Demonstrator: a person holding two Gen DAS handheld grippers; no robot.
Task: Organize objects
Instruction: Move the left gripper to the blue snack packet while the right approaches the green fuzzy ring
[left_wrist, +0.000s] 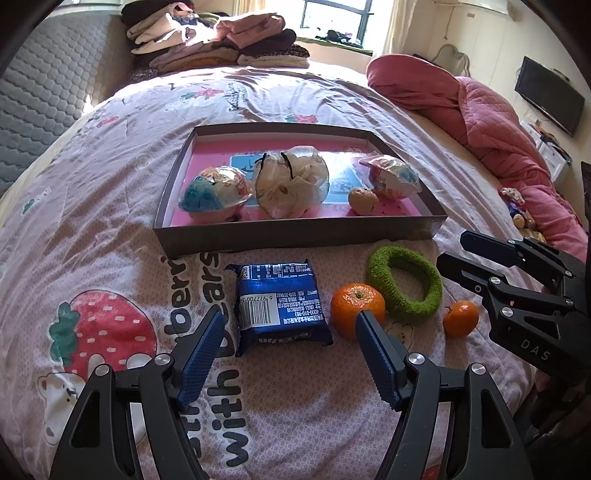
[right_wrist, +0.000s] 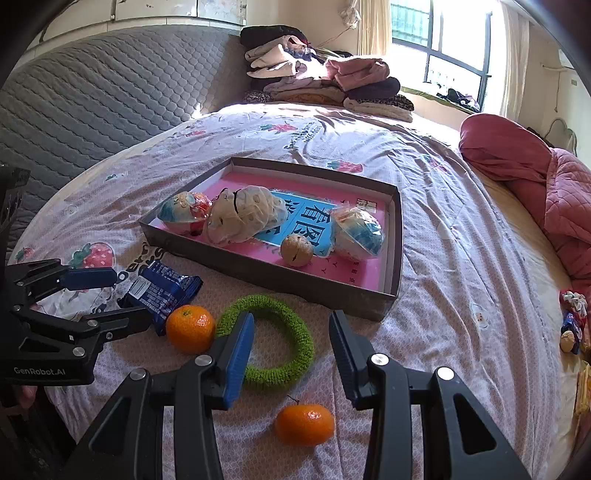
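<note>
Hovering with jaws apart and empty, the right gripper (right_wrist: 291, 354) frames the small orange (right_wrist: 304, 424) at lower centre. Beyond lies the green ring (right_wrist: 295, 354); the box (right_wrist: 258, 271) sits farther, upper centre. The left gripper (left_wrist: 290, 352) gapes unladen.

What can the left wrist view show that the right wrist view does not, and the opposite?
Only the left wrist view shows the TV on the wall and the big strawberry print. Only the right wrist view shows the wall cabinet above the headboard. Both show the tray, blue packet, green ring, two oranges and both open tongs.
</note>
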